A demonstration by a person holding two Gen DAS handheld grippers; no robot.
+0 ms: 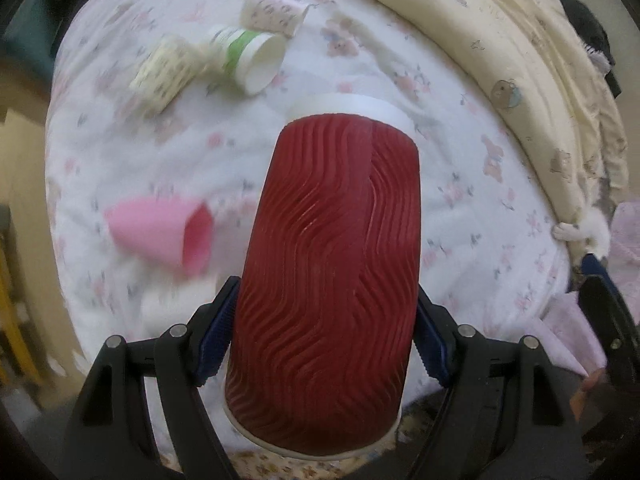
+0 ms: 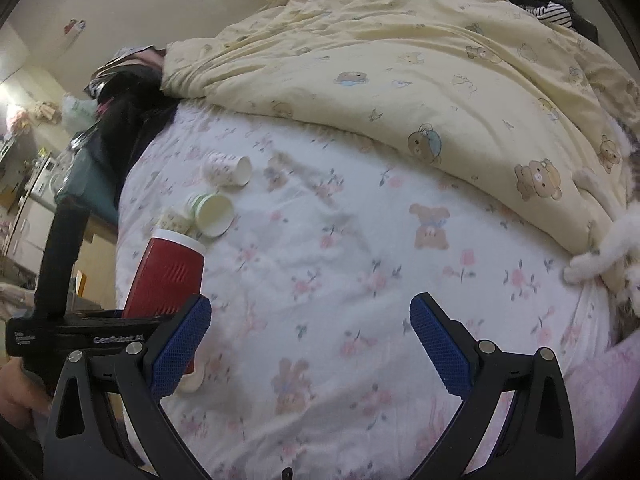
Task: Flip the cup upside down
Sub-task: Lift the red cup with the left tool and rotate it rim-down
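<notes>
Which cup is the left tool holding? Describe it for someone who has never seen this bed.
Start at the floral bed sheet, where several paper cups lie tipped over. The left tool grips the red cup above it. It alone is dark red with wavy ribs; the nearby pink cup is smooth.

Deep red on the cup [image 1: 328, 264], wavy ribbed lines running all over its wall, white at both rims. The fingers [image 1: 218, 336] gripping it wear dark blue textured pads on black arms; same blue on the right gripper [image 2: 310, 344]. Left of the frame, a plain pink cup [image 1: 160, 236]. Upper left, a white cup with a green band [image 1: 250, 54], a cream cup with small dark specks [image 1: 166, 68], and a white cup dotted with pastel marks [image 1: 272, 10]. The bed sheet [image 2: 360, 260] is white with pink flowers and brown bears. The quilt [image 2: 400, 60], upper frame, is pale yellow with bear prints.
</notes>
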